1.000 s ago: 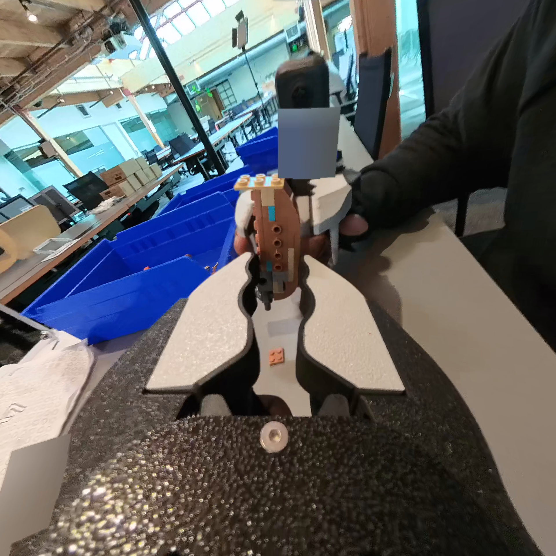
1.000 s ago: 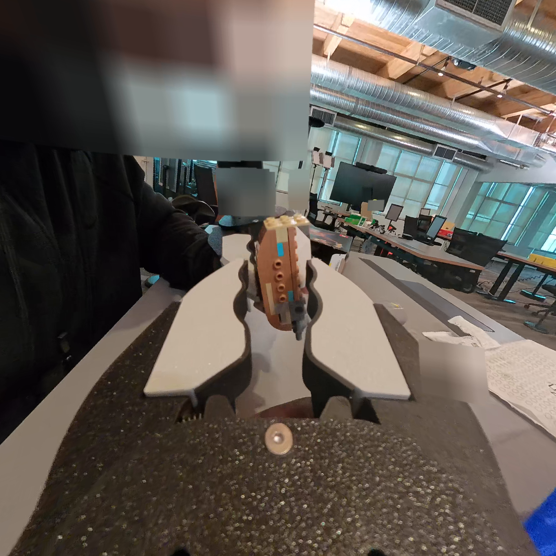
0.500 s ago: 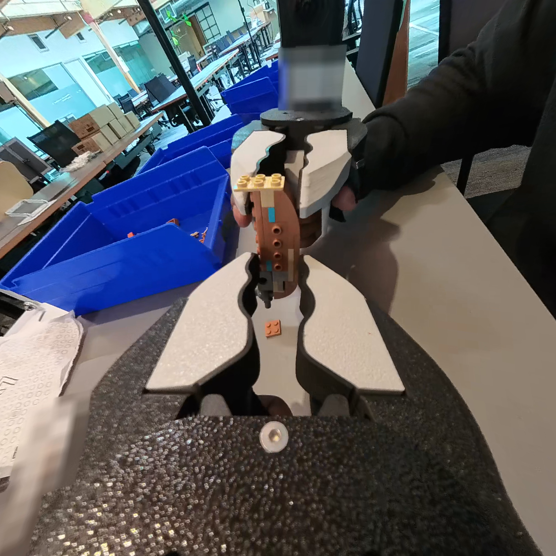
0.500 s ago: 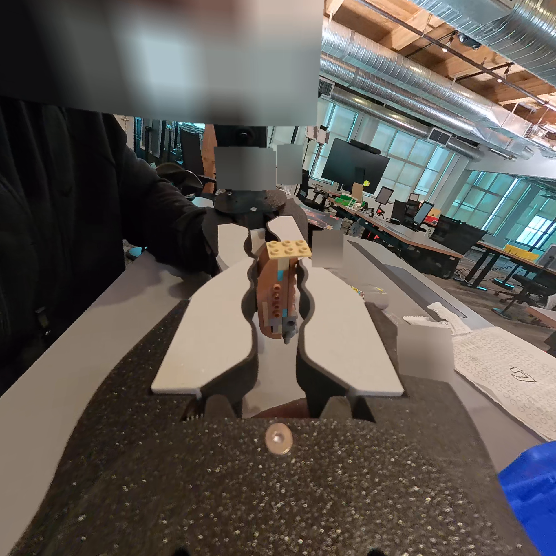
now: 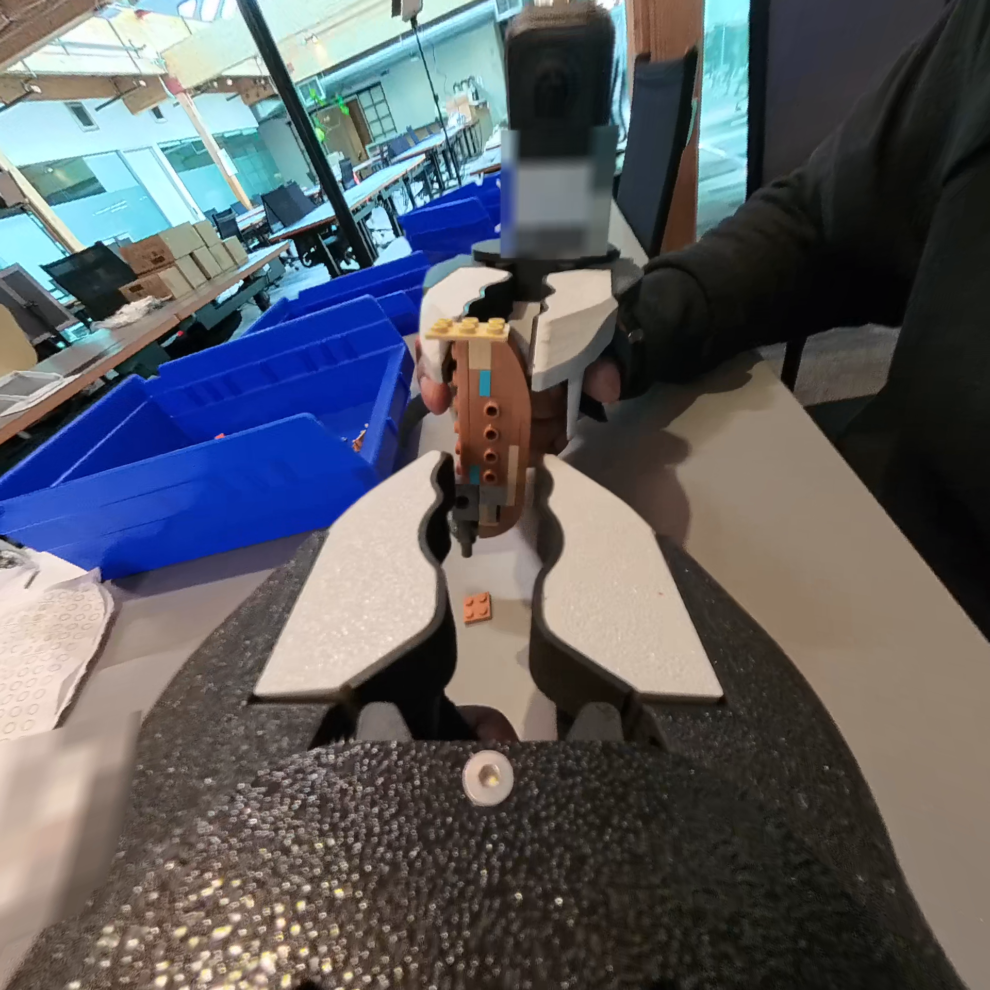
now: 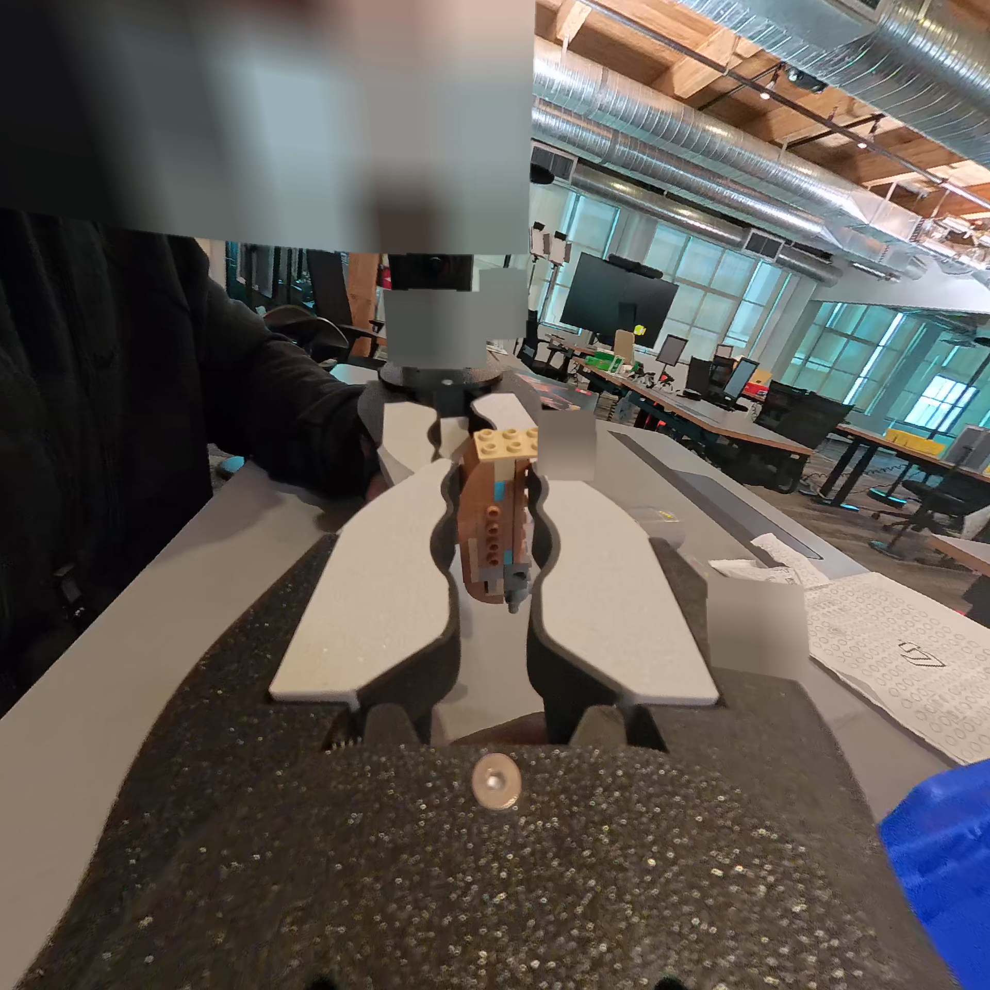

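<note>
A brown brick model [image 5: 490, 418] with a tan plate [image 5: 469, 328] on top stands upright above the table, between both grippers. My right gripper [image 6: 490, 482] is shut on it, both pads against its sides [image 6: 493, 535]. In the left wrist view the right gripper [image 5: 503, 375] grips the model's upper part from the far side. My left gripper [image 5: 493, 471] is around the model's lower end, with its fingers slightly apart from it, so it is open. It shows behind the model in the right wrist view [image 6: 444, 439]. A small orange plate [image 5: 477, 608] lies on the table under the left gripper.
Several blue bins [image 5: 214, 444] stand to the left on the grey table [image 5: 777, 562]. A printed paper sheet [image 5: 43, 643] lies at the near left; it also shows in the right wrist view [image 6: 884, 659]. A person's dark sleeve [image 5: 803, 268] reaches in from the right. Both grippers' tips are close together, under 4 cm apart. My left gripper's tips are some 11 cm from the small orange plate [image 5: 477, 608].
The right gripper closed on the model about a second ago and keeps hold. The left gripper's fingers have just eased apart from the model. Both grippers shifted slightly with it.
</note>
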Demonstrator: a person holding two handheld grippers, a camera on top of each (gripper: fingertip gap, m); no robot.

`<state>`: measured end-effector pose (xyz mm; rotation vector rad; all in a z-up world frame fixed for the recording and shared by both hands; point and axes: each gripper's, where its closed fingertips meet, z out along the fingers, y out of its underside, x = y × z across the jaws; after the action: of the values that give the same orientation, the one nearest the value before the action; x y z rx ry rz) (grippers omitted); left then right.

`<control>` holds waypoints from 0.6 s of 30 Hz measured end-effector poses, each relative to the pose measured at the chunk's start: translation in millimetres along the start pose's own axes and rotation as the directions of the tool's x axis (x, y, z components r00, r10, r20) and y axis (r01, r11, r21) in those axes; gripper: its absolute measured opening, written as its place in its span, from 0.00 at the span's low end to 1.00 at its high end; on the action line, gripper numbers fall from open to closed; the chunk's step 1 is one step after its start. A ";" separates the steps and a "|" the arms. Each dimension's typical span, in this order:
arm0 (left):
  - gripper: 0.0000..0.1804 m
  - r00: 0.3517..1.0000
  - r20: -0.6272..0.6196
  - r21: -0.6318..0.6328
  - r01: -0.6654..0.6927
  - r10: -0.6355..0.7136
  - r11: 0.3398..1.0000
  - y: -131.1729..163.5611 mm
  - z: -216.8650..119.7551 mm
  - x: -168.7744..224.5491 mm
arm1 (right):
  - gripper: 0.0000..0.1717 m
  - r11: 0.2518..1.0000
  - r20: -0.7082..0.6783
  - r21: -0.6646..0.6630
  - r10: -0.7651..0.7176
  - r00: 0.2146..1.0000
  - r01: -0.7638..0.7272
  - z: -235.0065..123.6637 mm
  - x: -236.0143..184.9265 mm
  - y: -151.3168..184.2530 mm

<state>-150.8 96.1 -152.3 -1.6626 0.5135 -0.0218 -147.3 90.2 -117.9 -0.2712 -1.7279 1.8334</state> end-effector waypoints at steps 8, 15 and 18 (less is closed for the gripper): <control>0.18 0.988 -0.070 0.215 0.152 -0.140 0.965 -26.3 -17.0 -8.6 | 0.14 1.000 -0.047 -0.030 0.000 0.999 -0.001 0.0 7.2 6.0; 0.18 0.972 -0.107 0.264 0.230 -0.209 0.937 -33.6 -20.3 -10.0 | 0.14 1.000 -0.016 -0.022 -0.017 1.000 0.017 3.8 -1.1 8.7; 0.18 0.978 -0.103 0.255 0.204 -0.183 0.945 -36.7 -19.0 -5.6 | 0.14 0.999 0.007 0.024 -0.021 1.000 0.021 2.0 -4.9 3.9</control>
<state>-150.0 82.7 -112.8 -1.4470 0.3847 -0.2896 -145.6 86.0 -122.6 -0.2360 -1.7060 1.8406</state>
